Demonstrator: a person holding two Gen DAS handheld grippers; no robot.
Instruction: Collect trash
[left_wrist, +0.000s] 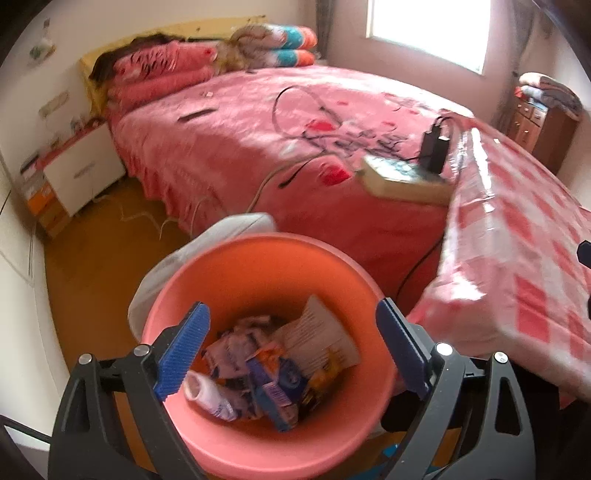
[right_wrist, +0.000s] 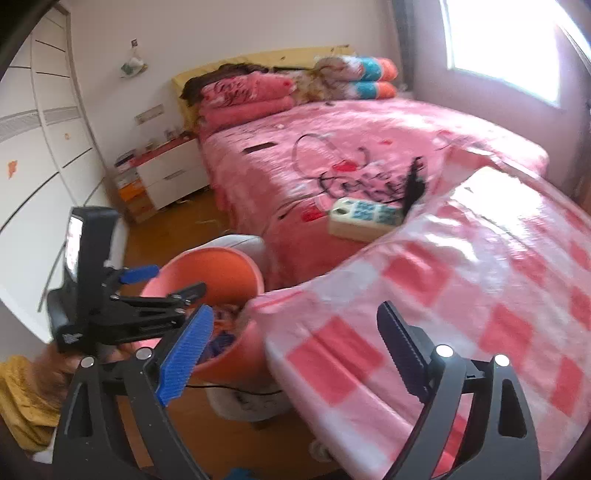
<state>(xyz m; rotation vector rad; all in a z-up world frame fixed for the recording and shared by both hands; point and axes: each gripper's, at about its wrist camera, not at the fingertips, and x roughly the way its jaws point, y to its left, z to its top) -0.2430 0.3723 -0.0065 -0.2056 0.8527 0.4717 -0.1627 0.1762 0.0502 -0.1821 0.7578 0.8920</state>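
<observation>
A salmon-pink trash bin (left_wrist: 258, 266) stands on the floor beside the bed, holding crumpled wrappers, paper and a small white bottle (left_wrist: 275, 373). My left gripper (left_wrist: 291, 354) hovers just above the bin's mouth, open and empty. In the right wrist view the bin (right_wrist: 218, 273) is at lower left with the left gripper (right_wrist: 162, 284) over it. My right gripper (right_wrist: 295, 350) is open and empty, above the edge of a table covered in a pink-checked cloth (right_wrist: 461, 288).
A pink bed (left_wrist: 295, 122) fills the middle, with a power strip (left_wrist: 402, 181) and charger near its foot. A white stool (right_wrist: 251, 402) sits under the bin. A white nightstand (left_wrist: 81, 170) and wardrobe (right_wrist: 33, 155) stand at left. The floor is wood.
</observation>
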